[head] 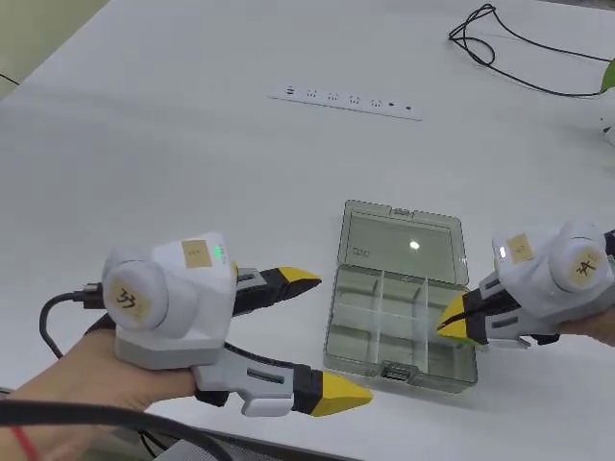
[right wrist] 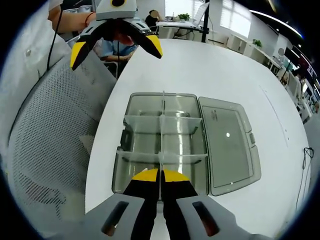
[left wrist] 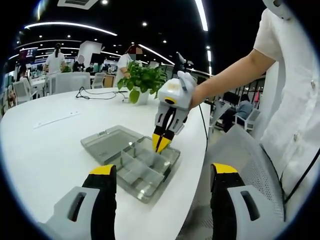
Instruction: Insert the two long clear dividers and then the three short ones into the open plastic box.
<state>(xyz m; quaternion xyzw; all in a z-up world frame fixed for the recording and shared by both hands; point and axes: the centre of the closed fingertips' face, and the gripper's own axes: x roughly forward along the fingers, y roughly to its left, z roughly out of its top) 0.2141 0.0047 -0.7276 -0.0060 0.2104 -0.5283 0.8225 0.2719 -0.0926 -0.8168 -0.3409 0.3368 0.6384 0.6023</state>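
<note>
The open clear plastic box [head: 399, 375] sits near the table's front edge, its lid [head: 404, 240] lying flat behind it. Two clear dividers [right wrist: 145, 118] [right wrist: 145, 156] stand across the box [right wrist: 120, 150]. A third clear divider [right wrist: 161, 135] crosses them down the middle, and my right gripper [right wrist: 161, 175] is shut on its near end. That right gripper [head: 452, 325] comes in over the box's right side and points down into the box [left wrist: 150, 192] in the left gripper view [left wrist: 161, 142]. My left gripper [head: 322, 336] hovers open left of the box, holding nothing.
A white power strip [head: 346, 100] lies at the back of the table, and a black cable [head: 500, 48] at the far right. A potted plant [left wrist: 142, 80] stands beyond the box. A mesh chair [right wrist: 50, 125] is beside the table edge.
</note>
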